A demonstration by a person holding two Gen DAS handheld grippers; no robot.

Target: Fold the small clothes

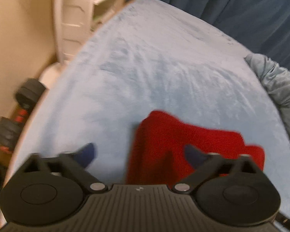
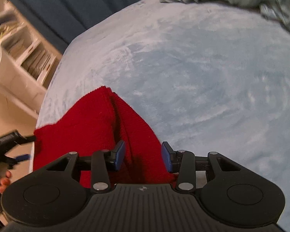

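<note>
A red knitted garment (image 2: 98, 135) lies bunched on the pale blue fleece blanket (image 2: 203, 77) that covers the bed, at the lower centre of the right wrist view and the lower right of centre in the left wrist view (image 1: 183, 145). It sits near the bed's edge, with a ridge of folds running up toward its far corner.

The right gripper (image 2: 143, 155) hangs over the garment with its blue pads partly apart; red cloth shows in the gap, but neither pad presses on it. The left gripper (image 1: 139, 152) has its fingers spread as wide as they go, one tip over bare blanket, the other over the red cloth, gripping nothing.

At the left edge of the right wrist view, fingers of a hand (image 2: 3, 181) curl round the other gripper's handle. A crumpled grey-blue duvet (image 1: 280, 89) lies at the right edge, dark blue curtains (image 1: 222, 0) hang behind, and dumbbells (image 1: 19, 112) sit on the floor at the left.
</note>
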